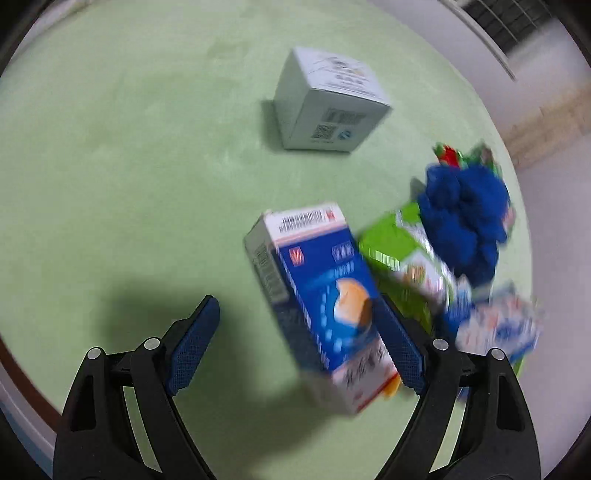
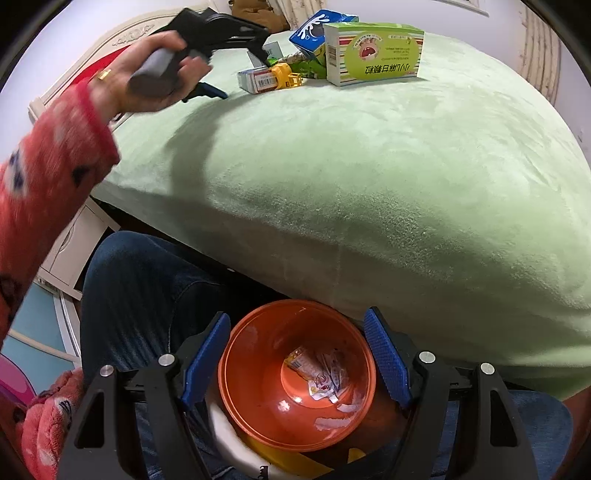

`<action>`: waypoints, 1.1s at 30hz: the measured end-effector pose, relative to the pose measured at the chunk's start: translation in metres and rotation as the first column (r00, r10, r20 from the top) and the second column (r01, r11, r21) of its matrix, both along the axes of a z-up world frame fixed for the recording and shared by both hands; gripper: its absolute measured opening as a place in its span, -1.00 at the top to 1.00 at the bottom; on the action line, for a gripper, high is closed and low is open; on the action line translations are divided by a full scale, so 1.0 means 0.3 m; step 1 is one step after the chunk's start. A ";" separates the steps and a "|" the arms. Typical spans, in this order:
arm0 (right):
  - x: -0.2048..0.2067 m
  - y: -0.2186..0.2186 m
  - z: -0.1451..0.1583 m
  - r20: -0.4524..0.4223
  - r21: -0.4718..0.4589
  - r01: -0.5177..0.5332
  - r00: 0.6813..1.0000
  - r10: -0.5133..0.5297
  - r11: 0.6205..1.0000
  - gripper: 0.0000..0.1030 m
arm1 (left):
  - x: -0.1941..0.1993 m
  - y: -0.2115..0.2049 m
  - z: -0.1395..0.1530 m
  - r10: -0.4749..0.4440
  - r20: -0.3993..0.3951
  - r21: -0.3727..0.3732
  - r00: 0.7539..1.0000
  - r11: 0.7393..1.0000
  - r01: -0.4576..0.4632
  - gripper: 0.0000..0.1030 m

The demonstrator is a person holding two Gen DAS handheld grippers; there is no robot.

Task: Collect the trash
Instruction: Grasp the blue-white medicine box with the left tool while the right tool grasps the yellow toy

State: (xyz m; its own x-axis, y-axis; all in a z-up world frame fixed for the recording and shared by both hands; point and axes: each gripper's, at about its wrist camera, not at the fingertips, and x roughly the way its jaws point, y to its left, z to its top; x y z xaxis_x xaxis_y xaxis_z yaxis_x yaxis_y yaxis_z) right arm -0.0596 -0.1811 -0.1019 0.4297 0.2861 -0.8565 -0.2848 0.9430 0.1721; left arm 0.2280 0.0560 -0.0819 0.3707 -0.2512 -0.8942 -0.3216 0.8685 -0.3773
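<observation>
My left gripper (image 1: 301, 341) is open over the green bed cover (image 1: 129, 184); a blue and white medicine box (image 1: 325, 299) lies between its fingers, against the right finger (image 1: 400, 350). A green box (image 1: 402, 258), a blue crumpled cloth (image 1: 465, 218) and a blue and white carton (image 1: 498, 325) lie just right of it. A grey-white box (image 1: 328, 103) stands farther off. My right gripper (image 2: 297, 363) is open above an orange bin (image 2: 258, 391) that holds several wrappers (image 2: 321, 373). The right wrist view shows the left gripper (image 2: 236, 40) by the pile with the green box (image 2: 373, 53).
The bin sits below the bed's edge, between the person's jeans-clad legs (image 2: 140, 288). A yellow toy truck (image 2: 286, 75) and a small white box (image 2: 256, 81) lie in the far pile. A white headboard (image 2: 122, 35) borders the bed at the far left.
</observation>
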 end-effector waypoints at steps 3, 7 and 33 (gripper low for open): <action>-0.002 -0.001 -0.010 -0.008 0.000 0.000 1.000 0.000 1.000 -0.43 | 0.048 -0.007 0.007 0.029 -0.012 0.007 1.000 1.000 -0.029 -0.61; 0.008 -0.008 -0.024 -0.024 0.002 0.010 1.000 -0.010 1.000 -0.43 | 0.080 -0.049 -0.002 0.009 -0.050 0.053 0.999 0.999 -0.006 -0.61; 0.295 0.153 0.143 0.174 -0.008 -0.040 0.984 0.040 0.999 -0.43 | -0.643 -0.024 0.168 -0.292 0.276 0.450 0.916 0.881 0.146 -0.21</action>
